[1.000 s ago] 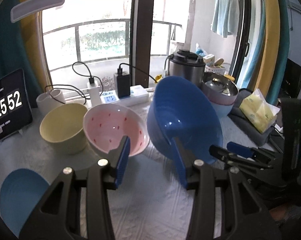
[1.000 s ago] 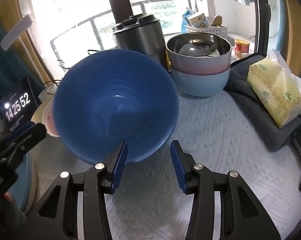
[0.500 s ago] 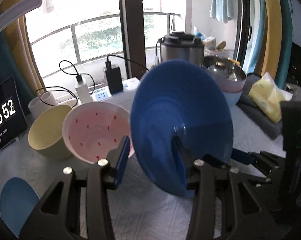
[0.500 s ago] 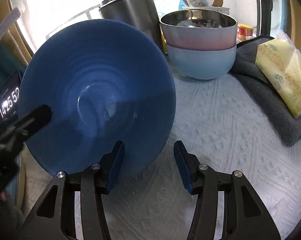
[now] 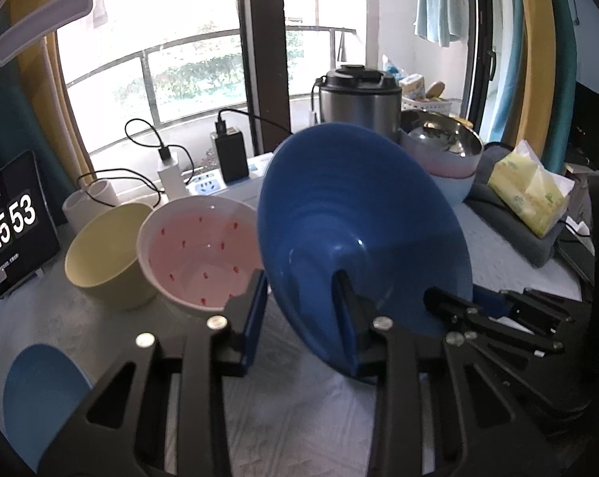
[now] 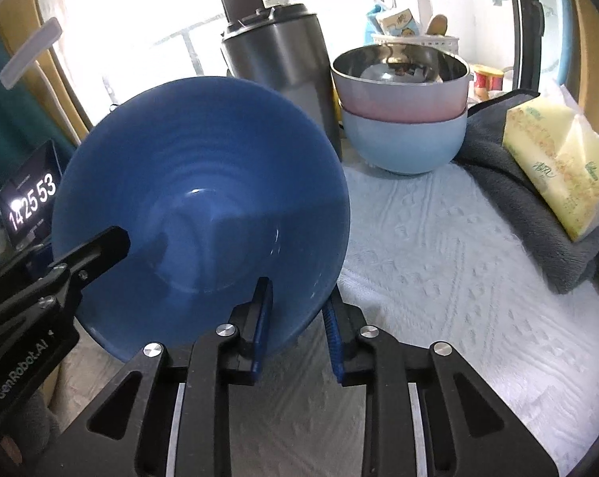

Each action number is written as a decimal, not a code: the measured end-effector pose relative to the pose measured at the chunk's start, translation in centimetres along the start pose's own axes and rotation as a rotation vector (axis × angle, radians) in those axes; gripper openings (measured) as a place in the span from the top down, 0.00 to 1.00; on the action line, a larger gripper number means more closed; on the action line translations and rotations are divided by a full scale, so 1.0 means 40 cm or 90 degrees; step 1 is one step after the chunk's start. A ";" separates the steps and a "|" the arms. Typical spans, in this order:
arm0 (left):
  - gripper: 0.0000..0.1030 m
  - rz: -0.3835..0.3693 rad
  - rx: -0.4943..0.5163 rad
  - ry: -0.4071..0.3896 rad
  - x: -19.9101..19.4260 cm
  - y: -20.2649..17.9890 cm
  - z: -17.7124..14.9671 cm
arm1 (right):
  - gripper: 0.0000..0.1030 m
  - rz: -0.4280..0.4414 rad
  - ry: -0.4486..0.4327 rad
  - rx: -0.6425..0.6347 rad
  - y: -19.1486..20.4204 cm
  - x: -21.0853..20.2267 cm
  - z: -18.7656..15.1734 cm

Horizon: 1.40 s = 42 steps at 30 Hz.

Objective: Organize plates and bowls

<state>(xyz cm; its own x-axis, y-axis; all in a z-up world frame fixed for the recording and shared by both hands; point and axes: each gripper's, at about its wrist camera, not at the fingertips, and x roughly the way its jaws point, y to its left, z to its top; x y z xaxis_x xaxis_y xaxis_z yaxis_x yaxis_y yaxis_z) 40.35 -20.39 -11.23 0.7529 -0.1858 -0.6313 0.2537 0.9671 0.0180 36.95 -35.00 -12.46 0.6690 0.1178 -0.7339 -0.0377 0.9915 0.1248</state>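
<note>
The dark blue bowl was tilted up off the worktop, its opening turned toward the cameras, gripped at its lower rim from both sides. In the right wrist view, the right gripper had its fingers astride the bowl's near rim, 1 inside and 1 outside, closing on the wall and already narrow. In the left wrist view, the left gripper straddled the rim likewise: its right finger lay inside the bowl against the wall, its left finger outside, the fingers closing; whether the outer pad pressed the wall could not be told.

Just left of the blue bowl stood a pink bowl with red specks, touching a pale yellow bowl beside it. A light blue plate lay at the near left edge. Behind the blue bowl stood a steel cooker, and to the right a stack of bowls: steel-lined pink one in a light blue one. A yellow tissue pack rested on a grey towel. A tablet clock stood at the left.
</note>
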 end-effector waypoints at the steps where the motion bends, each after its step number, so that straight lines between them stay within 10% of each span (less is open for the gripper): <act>1: 0.67 0.000 0.000 -0.001 -0.005 -0.001 0.000 | 0.74 0.001 -0.001 0.001 0.003 -0.012 -0.004; 42: 0.67 0.003 -0.082 0.020 -0.239 0.152 -0.188 | 0.74 0.030 0.008 -0.045 0.181 -0.185 -0.116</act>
<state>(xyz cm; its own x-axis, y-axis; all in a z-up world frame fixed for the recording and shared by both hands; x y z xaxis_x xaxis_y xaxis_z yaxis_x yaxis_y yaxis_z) 30.13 -11.44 -10.89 0.7336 -0.1774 -0.6560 0.1688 0.9826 -0.0770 28.27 -28.44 -9.23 0.6558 0.1642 -0.7368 -0.1211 0.9863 0.1120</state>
